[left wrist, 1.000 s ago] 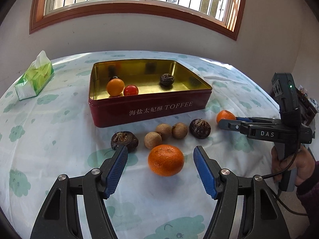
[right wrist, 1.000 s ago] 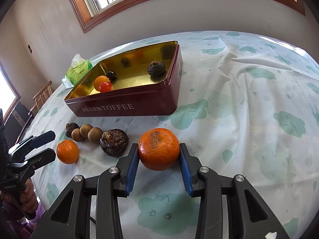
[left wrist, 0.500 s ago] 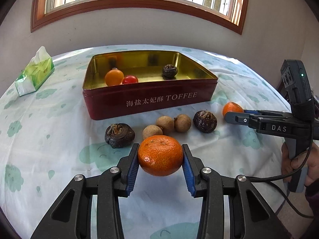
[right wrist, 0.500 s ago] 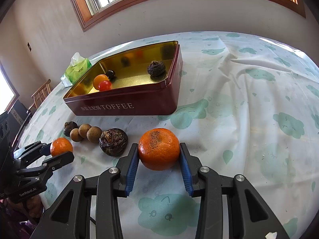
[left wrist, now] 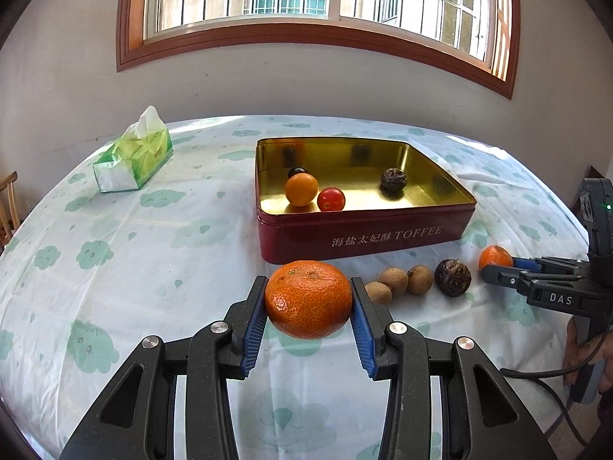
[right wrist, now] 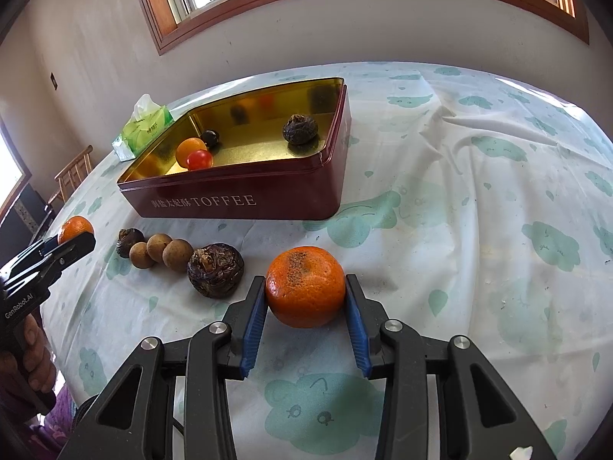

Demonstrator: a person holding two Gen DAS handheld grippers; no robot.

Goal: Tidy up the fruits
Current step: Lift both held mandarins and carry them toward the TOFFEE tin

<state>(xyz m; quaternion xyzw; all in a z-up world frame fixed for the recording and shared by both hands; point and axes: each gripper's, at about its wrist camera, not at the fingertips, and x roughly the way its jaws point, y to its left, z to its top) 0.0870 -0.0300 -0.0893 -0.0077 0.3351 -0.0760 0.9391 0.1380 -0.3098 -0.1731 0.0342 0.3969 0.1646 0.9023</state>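
My left gripper (left wrist: 308,284) is shut on a large mandarin (left wrist: 308,306), held just in front of the red toffee tin (left wrist: 364,235). My right gripper (right wrist: 305,280) is shut on a second mandarin (right wrist: 305,295) that rests on the cloth. In the tin lie a small orange fruit (left wrist: 301,189), a cherry tomato (left wrist: 331,198) and a dark wrinkled fruit (left wrist: 393,180). On the cloth in front of the tin lie three longans (left wrist: 394,280) and a dark fruit (left wrist: 454,278). From the right wrist view the left gripper (right wrist: 72,239) shows at the far left with its mandarin (right wrist: 75,227).
A green tissue pack (left wrist: 132,161) lies at the back left of the round table. A wooden chair (right wrist: 74,168) stands beyond the table's left edge. A hand (right wrist: 34,356) holds the left gripper's handle. A smaller dark fruit (right wrist: 129,241) sits beside the longans.
The left gripper has shut on the large mandarin and carried it up and to the left of the other loose fruit. The right gripper has kept still with its mandarin.
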